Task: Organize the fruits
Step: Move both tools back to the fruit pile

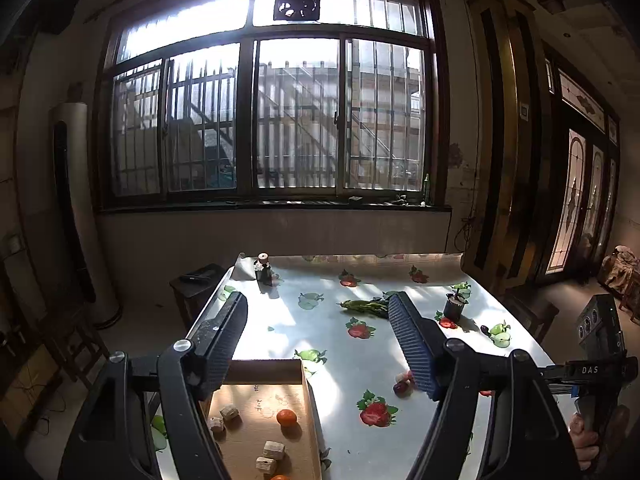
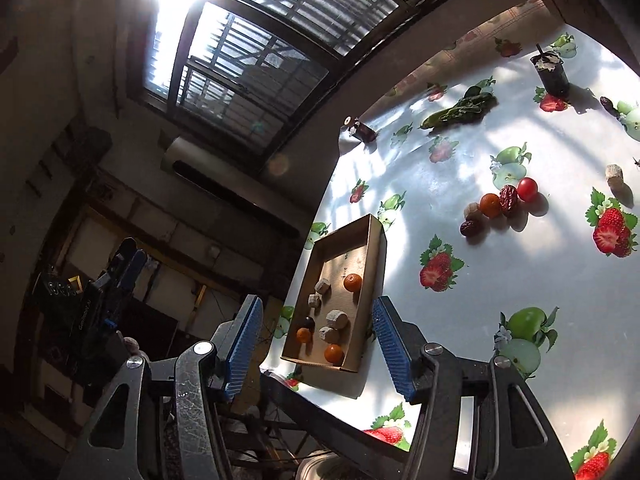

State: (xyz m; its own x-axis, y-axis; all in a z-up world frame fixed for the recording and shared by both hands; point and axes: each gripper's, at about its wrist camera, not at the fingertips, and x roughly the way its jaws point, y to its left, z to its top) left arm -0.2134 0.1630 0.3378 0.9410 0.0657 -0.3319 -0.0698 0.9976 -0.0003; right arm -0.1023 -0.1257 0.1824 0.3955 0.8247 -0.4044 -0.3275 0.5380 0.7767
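Note:
A cardboard tray (image 2: pixel 374 256) lies at the table's near left edge; it holds small oranges (image 2: pixel 353 282), pale cork-like chunks (image 2: pixel 337 319) and a dark fruit (image 2: pixel 307 322). It also shows in the left wrist view (image 1: pixel 264 372), with an orange (image 1: pixel 287 417) inside. A loose cluster lies on the table: an orange (image 2: pixel 490 205), a red date (image 2: pixel 509 199), a cherry tomato (image 2: pixel 527 189), a dark date (image 2: pixel 469 228). My left gripper (image 1: pixel 320 344) is open and empty above the tray. My right gripper (image 2: pixel 316 344) is open and empty, high over the tray's near end.
The table wears a glossy fruit-print cloth (image 2: pixel 460 160). A green leafy vegetable (image 2: pixel 460 114), a dark cup (image 2: pixel 552 72), a small dark bottle (image 1: pixel 264 270) and a lone cork chunk (image 2: pixel 614 172) stand farther back. A stool (image 1: pixel 196 280) is left of the table.

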